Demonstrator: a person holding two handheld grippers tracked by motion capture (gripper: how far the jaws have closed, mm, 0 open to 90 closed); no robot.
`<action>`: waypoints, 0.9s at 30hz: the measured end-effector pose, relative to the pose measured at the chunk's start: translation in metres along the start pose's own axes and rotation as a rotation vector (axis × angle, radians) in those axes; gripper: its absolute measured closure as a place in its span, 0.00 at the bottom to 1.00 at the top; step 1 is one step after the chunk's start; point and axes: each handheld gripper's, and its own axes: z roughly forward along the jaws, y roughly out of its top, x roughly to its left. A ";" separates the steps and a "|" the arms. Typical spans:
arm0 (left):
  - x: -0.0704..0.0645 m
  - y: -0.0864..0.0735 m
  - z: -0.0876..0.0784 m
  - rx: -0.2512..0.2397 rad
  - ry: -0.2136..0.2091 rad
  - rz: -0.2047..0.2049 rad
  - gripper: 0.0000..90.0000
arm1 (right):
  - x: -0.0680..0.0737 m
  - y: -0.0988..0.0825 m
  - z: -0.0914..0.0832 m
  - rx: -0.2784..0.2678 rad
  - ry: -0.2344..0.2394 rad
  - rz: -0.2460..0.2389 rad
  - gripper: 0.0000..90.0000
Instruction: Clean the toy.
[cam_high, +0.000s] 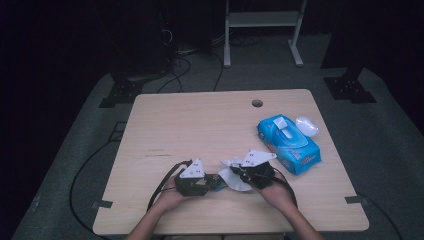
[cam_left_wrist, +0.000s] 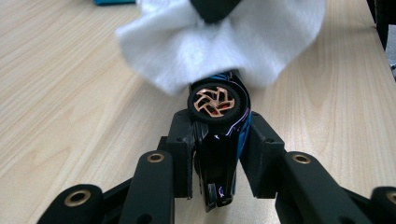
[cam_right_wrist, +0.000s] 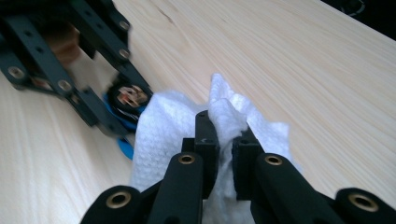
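Note:
My left gripper (cam_high: 216, 181) is shut on a small black and blue toy car (cam_left_wrist: 217, 140) with copper-spoked wheels, held on its side just over the table. A white wet wipe (cam_right_wrist: 173, 130) is pinched in my right gripper (cam_right_wrist: 224, 140), which is shut on a bunched fold of it. The wipe (cam_left_wrist: 219, 42) drapes over the car's far end, touching it. In the high view the right gripper (cam_high: 239, 173) faces the left one near the table's front edge, with the wipe (cam_high: 234, 179) between them. In the right gripper view the toy car (cam_right_wrist: 126, 105) sits in the left gripper's jaws.
A blue pack of wet wipes (cam_high: 288, 144) lies at the right of the wooden table (cam_high: 200, 125), its lid flipped open, with a clear plastic cap (cam_high: 306, 125) beside it. A cable hole (cam_high: 257, 103) sits near the far edge. Cables trail off the front left.

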 end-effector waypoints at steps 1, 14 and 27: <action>0.000 0.000 0.000 0.001 -0.003 -0.002 0.74 | -0.002 -0.002 -0.002 0.001 -0.002 0.005 0.93; 0.000 -0.001 0.000 0.001 0.005 -0.003 0.74 | 0.010 0.004 0.010 -0.027 0.060 0.013 0.93; 0.002 -0.001 -0.002 0.003 0.002 -0.001 0.74 | -0.023 -0.013 -0.013 -0.003 -0.048 0.102 0.93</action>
